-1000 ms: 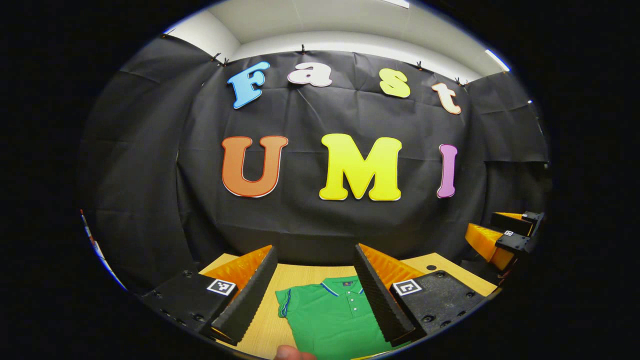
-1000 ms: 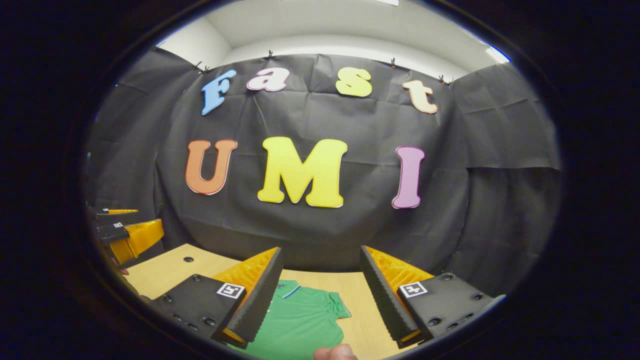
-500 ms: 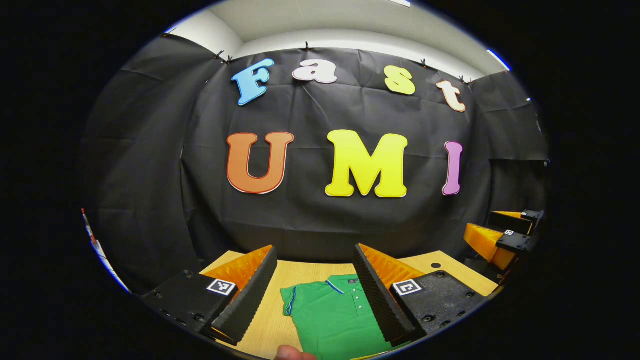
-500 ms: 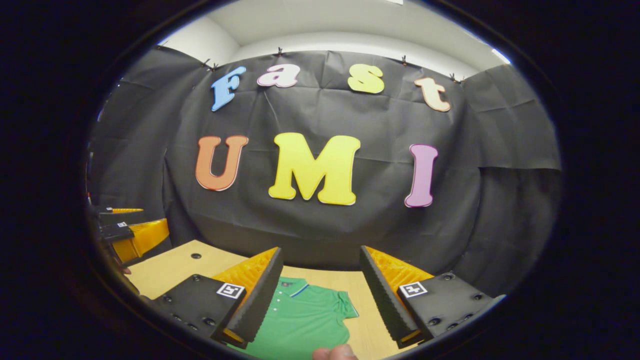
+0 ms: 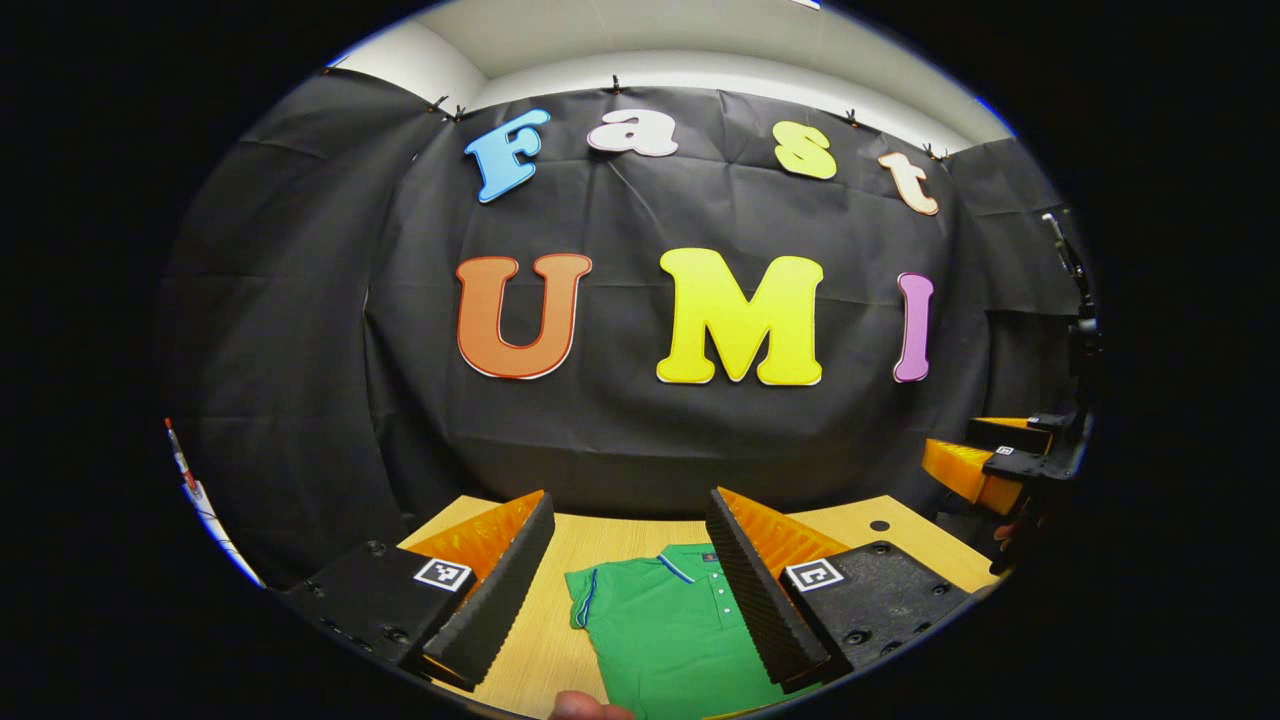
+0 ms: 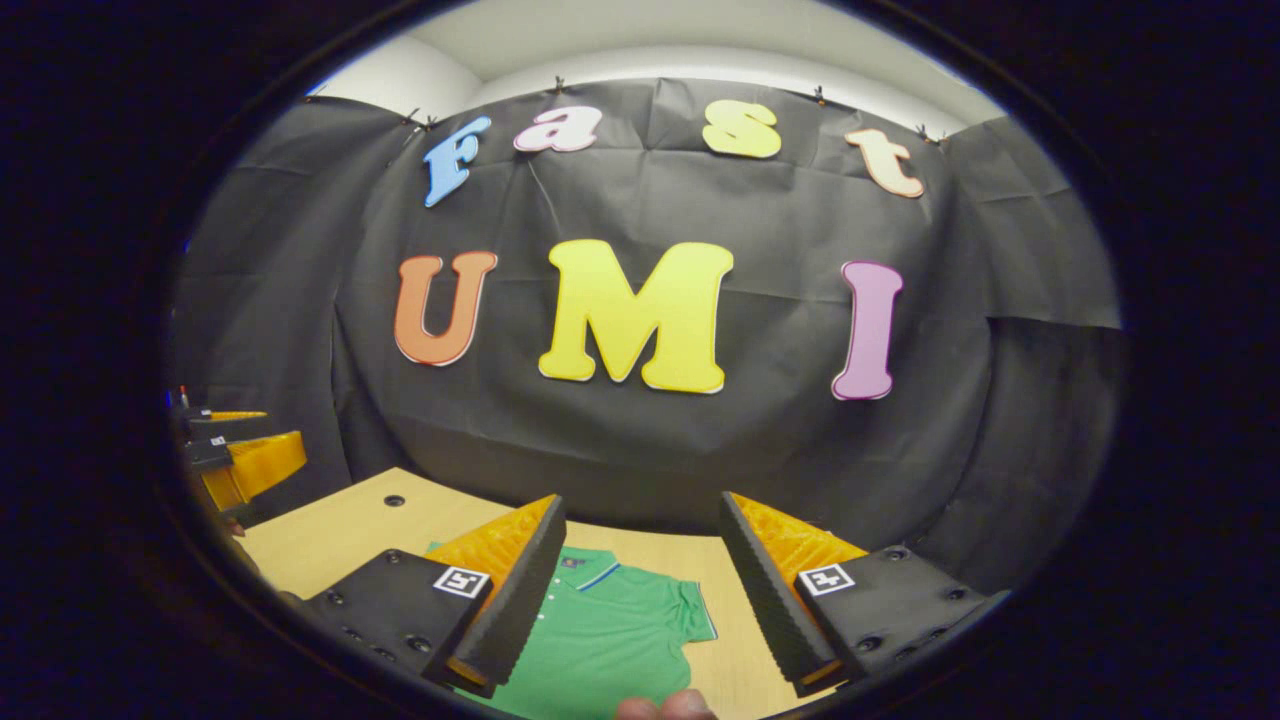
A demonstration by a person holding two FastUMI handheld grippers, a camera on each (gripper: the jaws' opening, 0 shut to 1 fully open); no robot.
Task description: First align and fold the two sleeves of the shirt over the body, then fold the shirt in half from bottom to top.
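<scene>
Both cameras have tipped slightly downward over the last second, so more of the green short-sleeved polo shirt (image 5: pixel 670 625) now appears between each pair of fingers; the garment itself has not shifted on the light wooden desk (image 5: pixel 600 540). Judged from this, the approach is only beginning and no fold has been made.

Left gripper view: the left claw (image 5: pixel 630 580) is spread wide, released, holding nothing and well above the cloth. The shirt lies flat at 6 o'clock, collar toward the black cloth wall (image 5: pixel 300 330). Its collar with a pale stripe and its buttoned placket sit near the 5 o'clock finger, and one short sleeve with a blue-trimmed cuff points toward 9 o'clock. A fingertip (image 5: pixel 585 708) of the person shows at the bottom edge. The other claw is seen at 3 o'clock, farther off above the desk edge.

Right gripper view: the right claw (image 6: pixel 640 585) is likewise wide apart and empty. The shirt (image 6: pixel 600 640) lies at 6 o'clock, with its other sleeve (image 6: pixel 690 610) spread outward toward 4 o'clock on bare desk (image 6: pixel 340 530). The left claw appears at 9 o'clock.

Both sleeves lie unfolded beside the body, so the sleeve folds remain to be done, then the bottom-to-top fold.
</scene>
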